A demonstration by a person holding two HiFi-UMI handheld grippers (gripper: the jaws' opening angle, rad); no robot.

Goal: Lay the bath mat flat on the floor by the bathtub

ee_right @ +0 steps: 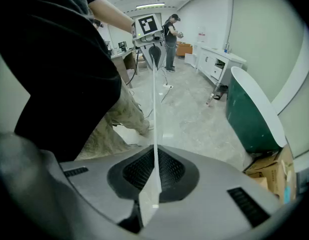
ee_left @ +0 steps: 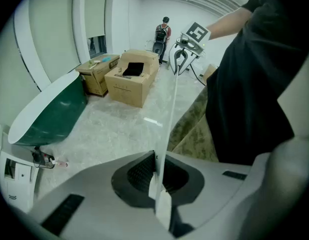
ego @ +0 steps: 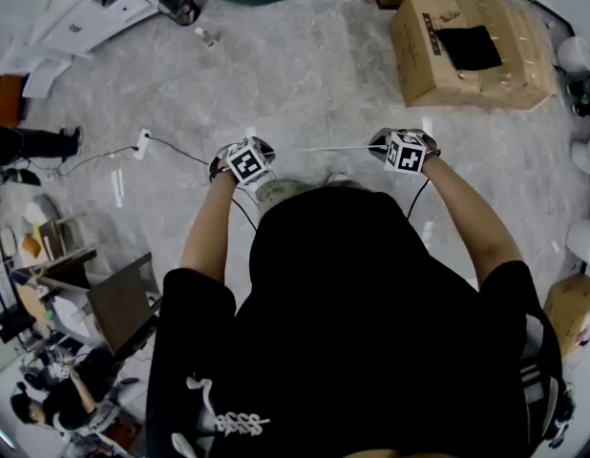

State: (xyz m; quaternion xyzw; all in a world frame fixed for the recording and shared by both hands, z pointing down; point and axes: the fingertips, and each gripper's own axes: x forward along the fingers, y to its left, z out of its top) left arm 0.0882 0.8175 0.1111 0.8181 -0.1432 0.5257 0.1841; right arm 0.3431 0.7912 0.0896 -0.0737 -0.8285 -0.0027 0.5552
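Head view: high up, facing steeply down over the person (ego: 371, 332) to the floor (ego: 305, 74), with left gripper (ego: 245, 158) and right gripper (ego: 404, 149) mid-frame. Left gripper view: close behind its own jaws, looks along the taut bath mat (ee_left: 171, 99) edge to the right gripper, bathtub (ee_left: 49, 116) at left. Right gripper view: the reverse, facing the left gripper, bathtub at right. All three share bathtub, floor and cardboard box (ego: 467, 51).
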